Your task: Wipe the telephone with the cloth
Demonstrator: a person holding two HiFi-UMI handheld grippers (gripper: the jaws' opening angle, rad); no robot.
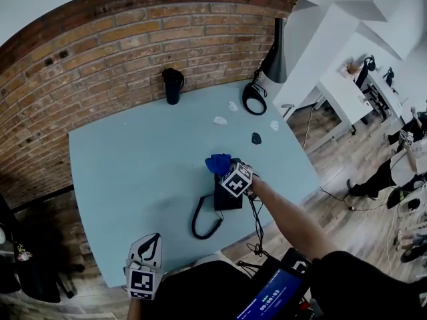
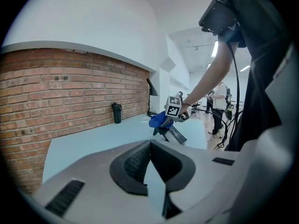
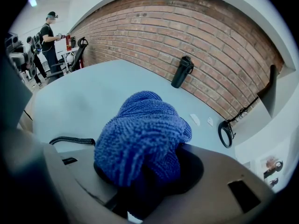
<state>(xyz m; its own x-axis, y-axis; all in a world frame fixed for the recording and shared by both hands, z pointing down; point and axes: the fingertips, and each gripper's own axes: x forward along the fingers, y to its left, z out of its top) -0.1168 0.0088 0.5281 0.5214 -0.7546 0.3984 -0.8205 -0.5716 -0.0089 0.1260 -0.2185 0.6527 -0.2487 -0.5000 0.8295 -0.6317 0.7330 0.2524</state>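
Office: brick wall (image 1: 133, 52), white desks (image 1: 343, 95), desk lamp (image 1: 273, 59).

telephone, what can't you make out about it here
Telephone keypad: head view, covered by the right gripper and cloth.
Telephone body: right gripper view, the cloth blocks it; only the coiled cord shows.
Telephone detail: left gripper view, too small.

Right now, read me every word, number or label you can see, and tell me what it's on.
No text reads clearly.
Blue screen at the person's waist: digits, too blurred to read.
Right gripper's cube and left gripper's cube: square markers, no words.
Small white pieces on the table: too small to read.
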